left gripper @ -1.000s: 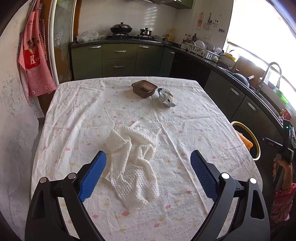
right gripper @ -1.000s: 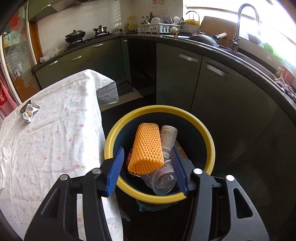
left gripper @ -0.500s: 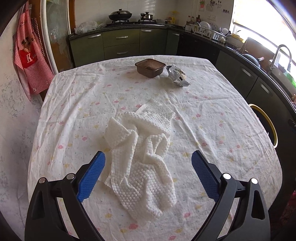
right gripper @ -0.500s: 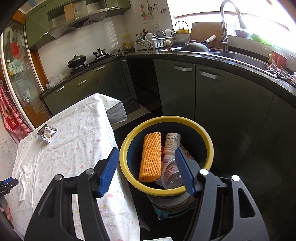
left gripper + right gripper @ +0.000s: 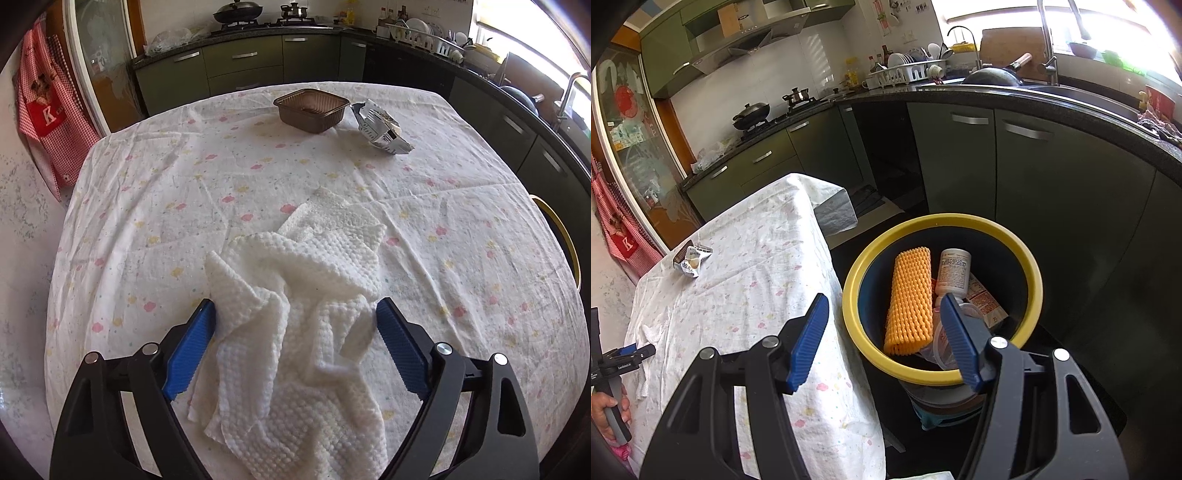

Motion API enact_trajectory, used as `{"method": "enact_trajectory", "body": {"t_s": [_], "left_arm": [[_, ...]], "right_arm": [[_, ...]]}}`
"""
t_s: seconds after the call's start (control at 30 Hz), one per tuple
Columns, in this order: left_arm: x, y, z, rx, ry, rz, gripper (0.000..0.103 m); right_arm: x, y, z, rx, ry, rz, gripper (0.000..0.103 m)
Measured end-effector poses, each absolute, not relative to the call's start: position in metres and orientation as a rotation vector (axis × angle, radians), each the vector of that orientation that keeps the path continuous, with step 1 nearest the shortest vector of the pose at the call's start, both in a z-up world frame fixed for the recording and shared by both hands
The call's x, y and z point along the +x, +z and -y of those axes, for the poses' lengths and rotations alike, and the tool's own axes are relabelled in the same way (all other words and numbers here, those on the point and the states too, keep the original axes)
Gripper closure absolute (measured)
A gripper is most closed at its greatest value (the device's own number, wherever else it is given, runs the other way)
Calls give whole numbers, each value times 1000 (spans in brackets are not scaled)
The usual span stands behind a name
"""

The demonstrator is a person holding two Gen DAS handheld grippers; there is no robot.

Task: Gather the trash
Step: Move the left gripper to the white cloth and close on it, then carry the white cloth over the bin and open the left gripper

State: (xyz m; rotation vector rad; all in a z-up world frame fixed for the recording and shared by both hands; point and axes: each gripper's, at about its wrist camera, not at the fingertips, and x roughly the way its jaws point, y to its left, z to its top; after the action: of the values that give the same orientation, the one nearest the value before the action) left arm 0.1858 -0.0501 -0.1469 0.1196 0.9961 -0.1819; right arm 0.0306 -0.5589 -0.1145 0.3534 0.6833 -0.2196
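Lowered since the earlier frame, the left gripper [image 5: 295, 317] now straddles the crumpled paper towel [image 5: 295, 332], which fills more of the left wrist view than a second ago. Its jaws are closing, with the towel between them: the ribbed blue pads [image 5: 192, 345] stand at either edge of the sheet, the left one touching a raised fold, but no squeeze shows. The towel is white, embossed with a fine pebbled grid, and lies in soft peaks and creases on the tablecloth [image 5: 147, 206], a wrinkled white fabric printed with small pink and yellow motifs. At the far end of the table sit a brown rectangular plastic tray [image 5: 312, 110] with thin ribbed walls and, just beside it, a torn silver foil wrapper [image 5: 382, 127].

In the right wrist view, the right gripper [image 5: 882, 317] hangs with its jaws apart and nothing between them, above the gap between the table edge and the trash bin [image 5: 1030, 266]. The bin is round, dark inside, with a smooth yellow rim. It holds an orange foam net sleeve [image 5: 910, 299] of open honeycomb mesh, a white cylindrical bottle [image 5: 955, 271] with a printed label, a flat printed carton, and a clear plastic item partly hidden behind the right pad. A hand [image 5: 607, 406] grips the other tool's handle at lower left.
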Motion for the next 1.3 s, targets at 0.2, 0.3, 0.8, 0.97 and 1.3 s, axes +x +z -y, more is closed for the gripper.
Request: {"method": "enact_trajectory", "body": {"t_s": [0.2, 0.3, 0.8, 0.97, 1.3], "left_arm": [[183, -145, 57, 135, -201, -975, 40], [183, -143, 58, 128, -203, -962, 59], [159, -105, 84, 159, -306, -854, 90], [146, -73, 116, 209, -402, -801, 90], [139, -20, 251, 317, -752, -743, 90]], "right_arm": [[32, -116, 559, 358, -217, -690, 43], [33, -117, 557, 358, -212, -695, 42], [31, -120, 560, 374, -205, -694, 41], [24, -117, 563, 379, -213, -676, 41], [-8, -110, 594, 413, -295, -617, 41]]}}
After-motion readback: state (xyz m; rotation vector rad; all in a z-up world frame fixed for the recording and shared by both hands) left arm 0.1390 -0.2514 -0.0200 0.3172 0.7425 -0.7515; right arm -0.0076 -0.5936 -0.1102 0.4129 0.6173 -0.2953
